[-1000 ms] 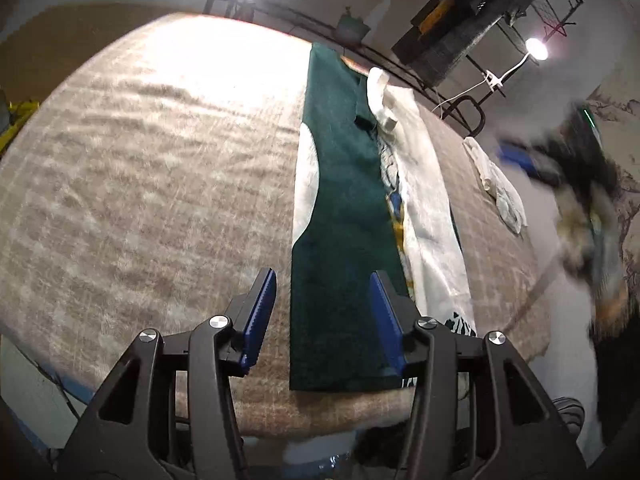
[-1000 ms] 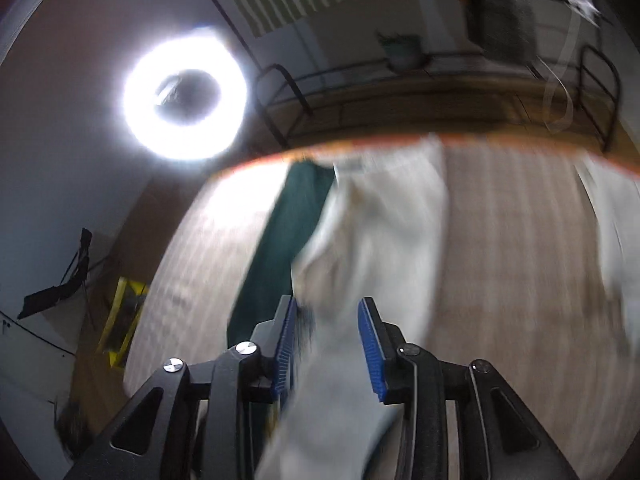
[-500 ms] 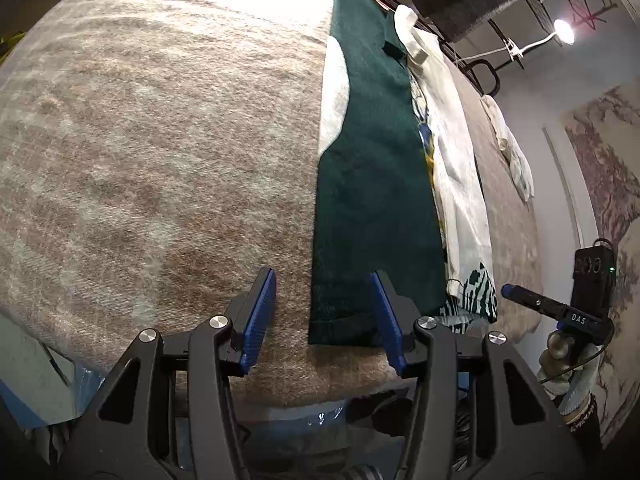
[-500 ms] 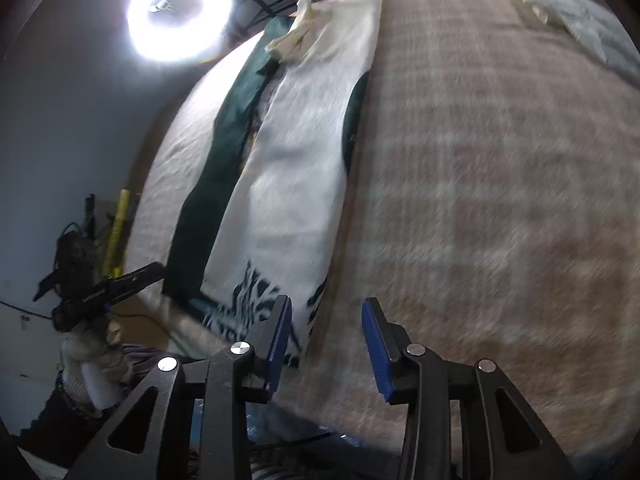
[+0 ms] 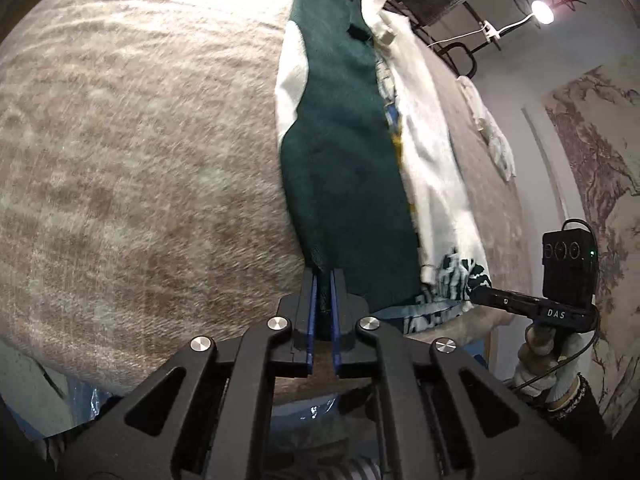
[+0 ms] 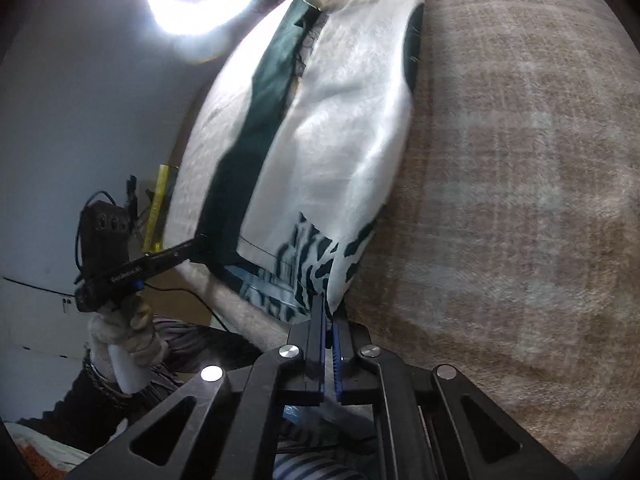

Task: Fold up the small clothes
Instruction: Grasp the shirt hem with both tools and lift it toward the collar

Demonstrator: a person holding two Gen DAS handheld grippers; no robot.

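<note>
No containers in view. Tabletop covered with a fuzzy beige-and-white plaid woven cloth.

A long folded garment of dark green and white fabric, with a green-and-white patterned hem, lies lengthwise down the tabletop from 12 o'clock to the near edge at 6 o'clock in both wrist views. Green panel matte, slightly napped; white panel smooth with a soft sheen, rumpled collar at the far end.

A small crumpled white cloth lies well apart at 2 o'clock in the left wrist view.

Left claw: blue pads pressed together, pinching the near green corner of the garment. Pitched steeply down.

Right claw: pads pressed together, pinching the patterned hem corner. Also angled down.

Gloved left hand grips its handle at 8 o'clock in the right wrist view.
</note>
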